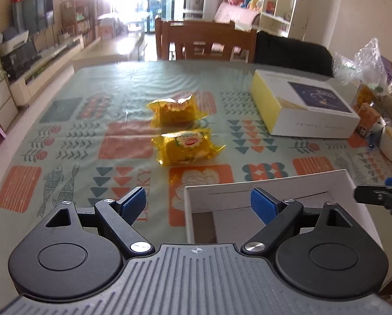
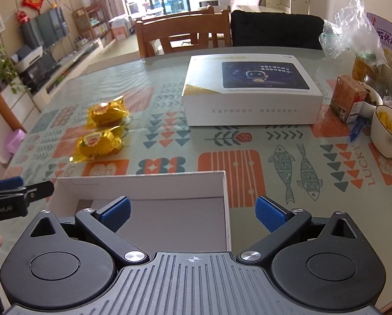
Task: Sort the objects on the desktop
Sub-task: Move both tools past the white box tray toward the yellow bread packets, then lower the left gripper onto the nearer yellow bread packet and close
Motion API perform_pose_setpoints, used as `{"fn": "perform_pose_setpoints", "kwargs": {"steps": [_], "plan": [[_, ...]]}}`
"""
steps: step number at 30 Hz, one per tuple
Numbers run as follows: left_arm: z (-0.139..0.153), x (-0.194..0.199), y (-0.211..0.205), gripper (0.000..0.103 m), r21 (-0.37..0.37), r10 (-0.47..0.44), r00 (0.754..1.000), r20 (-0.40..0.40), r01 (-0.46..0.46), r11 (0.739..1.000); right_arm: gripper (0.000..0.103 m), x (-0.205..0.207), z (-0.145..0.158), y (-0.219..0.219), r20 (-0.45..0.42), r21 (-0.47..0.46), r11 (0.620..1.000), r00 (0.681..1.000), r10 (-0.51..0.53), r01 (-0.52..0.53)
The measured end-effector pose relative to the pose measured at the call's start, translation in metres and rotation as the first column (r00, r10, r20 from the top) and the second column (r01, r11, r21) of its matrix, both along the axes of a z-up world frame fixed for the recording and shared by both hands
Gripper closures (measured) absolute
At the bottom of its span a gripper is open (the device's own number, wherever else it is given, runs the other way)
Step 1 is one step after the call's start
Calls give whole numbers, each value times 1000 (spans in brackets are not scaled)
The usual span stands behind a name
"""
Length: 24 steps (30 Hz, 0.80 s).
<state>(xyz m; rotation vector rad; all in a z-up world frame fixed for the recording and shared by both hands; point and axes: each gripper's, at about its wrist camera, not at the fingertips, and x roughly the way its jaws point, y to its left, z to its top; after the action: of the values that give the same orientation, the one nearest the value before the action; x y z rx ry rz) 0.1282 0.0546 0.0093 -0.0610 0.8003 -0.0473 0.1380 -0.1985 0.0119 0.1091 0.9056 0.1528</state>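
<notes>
The tablecloth is showing the word LUCKY in orange capitals near its right edge in the right wrist view, and again, partly hidden between the fingers, in the left wrist view. The left gripper is carrying white lettering ending in "Robot.AI" (its start is cut off). The white box and a purple packet are bearing Chinese print too small or blurred to read.
</notes>
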Motion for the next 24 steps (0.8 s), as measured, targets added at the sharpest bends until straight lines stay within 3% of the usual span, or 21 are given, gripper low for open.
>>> {"fn": "perform_pose_setpoints", "kwargs": {"steps": [11,16,21,24], "plan": [[-5,45,36,0,-80,73,997,-12,-74,994,0,44,0,23,1,-49,999,1000,-2,2],[-1,73,47,0,-114,19,998,56,-13,993,0,68,-3,34,-2,-73,997,1000,-2,1],[-20,104,54,0,-90,43,995,-92,-52,995,0,92,-6,45,-5,-97,995,1000,-1,1],[-31,116,54,0,-72,82,987,-135,-93,993,0,105,-8,52,-9,-111,994,1000,2,-3]]}}
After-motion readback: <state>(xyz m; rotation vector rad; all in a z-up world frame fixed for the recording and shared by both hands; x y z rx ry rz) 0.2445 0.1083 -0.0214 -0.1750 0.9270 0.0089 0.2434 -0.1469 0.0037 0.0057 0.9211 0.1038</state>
